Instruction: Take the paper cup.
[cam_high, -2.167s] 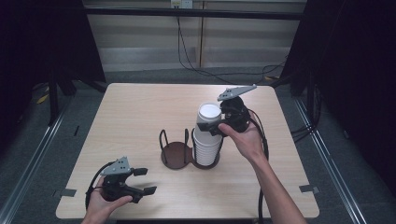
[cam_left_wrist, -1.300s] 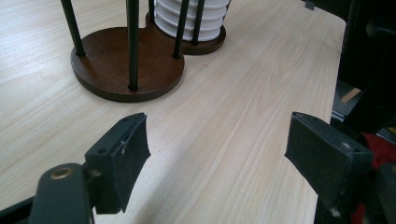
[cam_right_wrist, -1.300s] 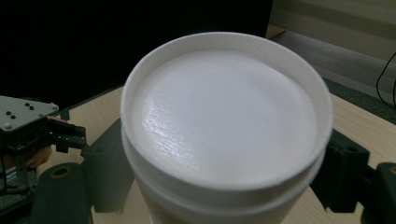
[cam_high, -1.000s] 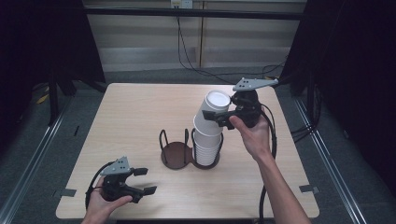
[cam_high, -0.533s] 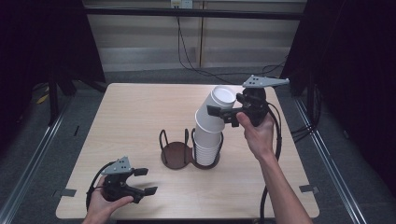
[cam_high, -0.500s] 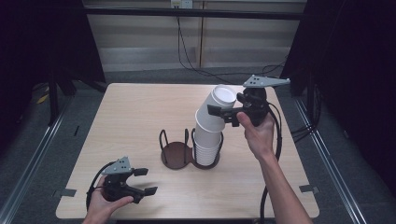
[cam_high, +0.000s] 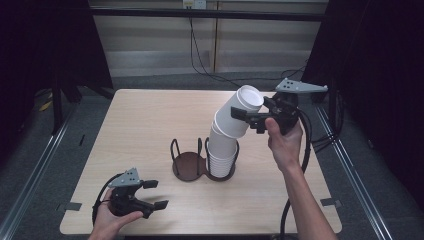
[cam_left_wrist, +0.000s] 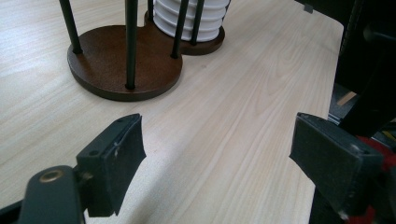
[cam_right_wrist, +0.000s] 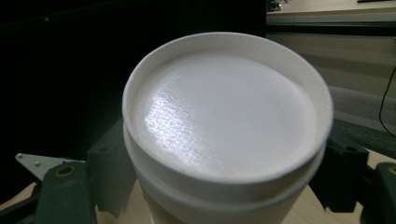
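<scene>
Your right gripper (cam_high: 248, 118) was clamped on the upper cups of the white cup stack (cam_high: 227, 135), a jaw pressed to each side just under the top cup's upturned base, and the stack leaned toward that hand while its lower cups sat in the right ring of the brown holder (cam_high: 189, 165) at the table's (cam_high: 140, 120) middle. Your left gripper (cam_high: 152, 194) rested near the table's front left corner; its jaws had just been opening and stood apart with nothing between them.

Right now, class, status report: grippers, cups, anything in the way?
Right gripper shut on top cups, tilting them off the stack. Left gripper open, jaws just been opening, nothing between. Holder posts ring the stack.
</scene>
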